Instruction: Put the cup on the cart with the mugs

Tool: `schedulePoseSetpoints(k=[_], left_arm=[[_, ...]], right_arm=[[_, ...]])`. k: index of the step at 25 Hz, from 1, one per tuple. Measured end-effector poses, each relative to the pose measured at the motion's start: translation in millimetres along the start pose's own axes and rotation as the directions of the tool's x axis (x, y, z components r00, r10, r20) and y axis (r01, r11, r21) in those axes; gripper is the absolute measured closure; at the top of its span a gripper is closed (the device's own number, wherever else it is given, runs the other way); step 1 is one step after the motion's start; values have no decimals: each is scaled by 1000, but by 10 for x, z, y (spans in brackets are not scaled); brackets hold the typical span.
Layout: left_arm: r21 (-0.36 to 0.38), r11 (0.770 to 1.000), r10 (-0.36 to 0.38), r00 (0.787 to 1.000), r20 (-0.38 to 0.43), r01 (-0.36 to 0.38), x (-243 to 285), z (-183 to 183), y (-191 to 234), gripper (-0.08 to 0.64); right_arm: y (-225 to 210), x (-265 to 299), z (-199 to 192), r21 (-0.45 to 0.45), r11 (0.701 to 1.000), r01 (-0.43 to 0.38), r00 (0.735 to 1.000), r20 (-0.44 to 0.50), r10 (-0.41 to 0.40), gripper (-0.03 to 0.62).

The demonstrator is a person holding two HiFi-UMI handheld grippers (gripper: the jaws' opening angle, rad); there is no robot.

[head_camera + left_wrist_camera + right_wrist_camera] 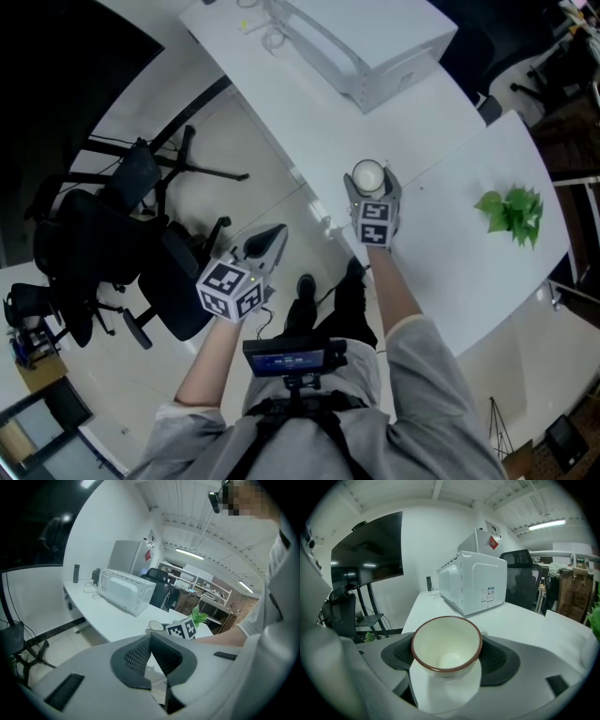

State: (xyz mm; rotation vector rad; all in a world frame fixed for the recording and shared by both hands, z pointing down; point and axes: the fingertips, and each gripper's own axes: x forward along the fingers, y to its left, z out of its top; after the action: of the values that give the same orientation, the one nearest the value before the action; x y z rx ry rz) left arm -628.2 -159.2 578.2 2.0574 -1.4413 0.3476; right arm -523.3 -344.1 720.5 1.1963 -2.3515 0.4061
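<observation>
Two jaws of the right tongs (371, 184) press on either side of the cup (446, 645), upright near the front edge of the white table (441, 169); the left tongs (151, 644) are closed and empty, off the table. The cup looks like glazed ceramic: stiff, smooth, probably slippery and breakable, best squeezed below its brown rim. A microwave (375, 47) stands behind it, a plant (511, 214) to the right, office chairs (94, 244) on the left; no cart shows

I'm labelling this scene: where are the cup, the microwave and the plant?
cup (446, 654): right gripper view, inside of its bottom.
microwave (375, 36): head view, its top face.
plant (513, 212): head view, its green leaves.
</observation>
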Motion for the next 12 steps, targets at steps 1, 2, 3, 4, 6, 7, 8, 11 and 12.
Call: schedulePoseSetpoints(k=[1,2,3,4,6,7,8,11,12], left_arm=[[2,1000,-1,1000,1,1,-13,-6,9,563],[5,1000,-2,1000,3,2,-26,-10,16,563],[10,1000,-3,1000,5,3,-43,-14,19,563],[15,1000,-5,1000,7,4,-65,-16,20,563],[25,1000,-9,1000,12,9,-124,-19,16,563],[30,999,-12,1000,17,12,-156,-20,12,563],[37,999,-17,1000,22,16,-187,-20,5,563],[64,997,-35,999,41,32,-302,-7,-24,563],[71,997,-41,998,49,37,-350,4,-32,563]], right_arm=[[0,-22,41,-2,1000,-1,1000,1,1,189],[4,-50,83,-1,1000,-4,1000,0,4,189],[12,-88,125,2,1000,-12,1000,-2,12,189],[27,-138,168,6,1000,-24,1000,-4,24,189],[77,-272,271,5,999,-46,999,-8,46,189],[104,-353,333,-3,999,-51,999,-6,51,189],[130,-443,405,-11,998,-55,998,-1,55,189],[239,-763,635,-15,997,-74,997,13,74,189],[293,-885,707,-17,996,-82,996,17,83,189]])
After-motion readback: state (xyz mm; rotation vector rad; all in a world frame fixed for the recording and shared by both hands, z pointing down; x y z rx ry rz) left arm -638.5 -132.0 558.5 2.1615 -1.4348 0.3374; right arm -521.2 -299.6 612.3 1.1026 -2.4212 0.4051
